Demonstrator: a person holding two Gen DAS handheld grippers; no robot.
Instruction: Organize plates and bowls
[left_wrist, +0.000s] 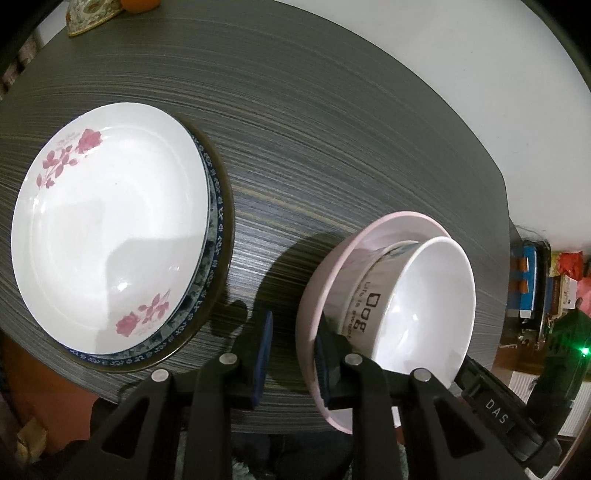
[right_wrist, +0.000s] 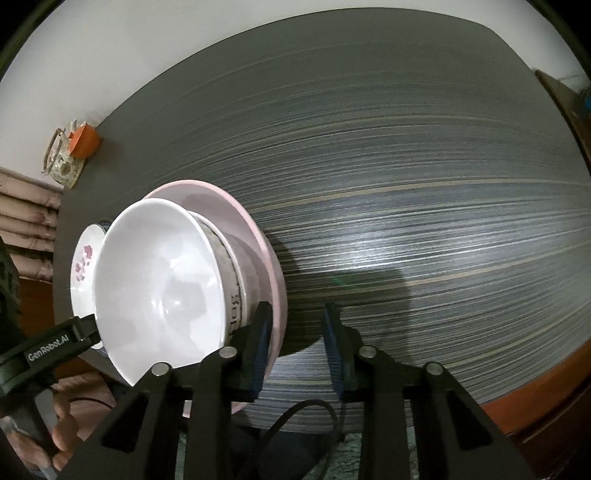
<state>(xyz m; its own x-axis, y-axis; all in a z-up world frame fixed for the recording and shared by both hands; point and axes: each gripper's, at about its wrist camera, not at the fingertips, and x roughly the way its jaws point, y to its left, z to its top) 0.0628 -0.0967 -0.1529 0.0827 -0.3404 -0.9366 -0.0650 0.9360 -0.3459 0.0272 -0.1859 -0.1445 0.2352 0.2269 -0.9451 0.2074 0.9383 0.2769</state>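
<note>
Dark striped table (left_wrist: 332, 147): rose-patterned plate (left_wrist: 110, 229) stacked on blue-rimmed plate (left_wrist: 218, 236) near front edge; white bowl (left_wrist: 424, 306) nested in pink bowl (left_wrist: 314, 295) beside; left gripper (left_wrist: 291, 354) and right gripper (right_wrist: 299, 347) narrowly open, gripping nothing.

Both grippers are matte black plastic with triangular cut-outs, round silver pins and dark blue ribbed pads on the jaws. The left gripper (left_wrist: 290, 354) reads "GenRobot.AI" in white; the right gripper (right_wrist: 299, 347) reads "DAS", shows a green light and trails a black cable (right_wrist: 306, 413).
</note>
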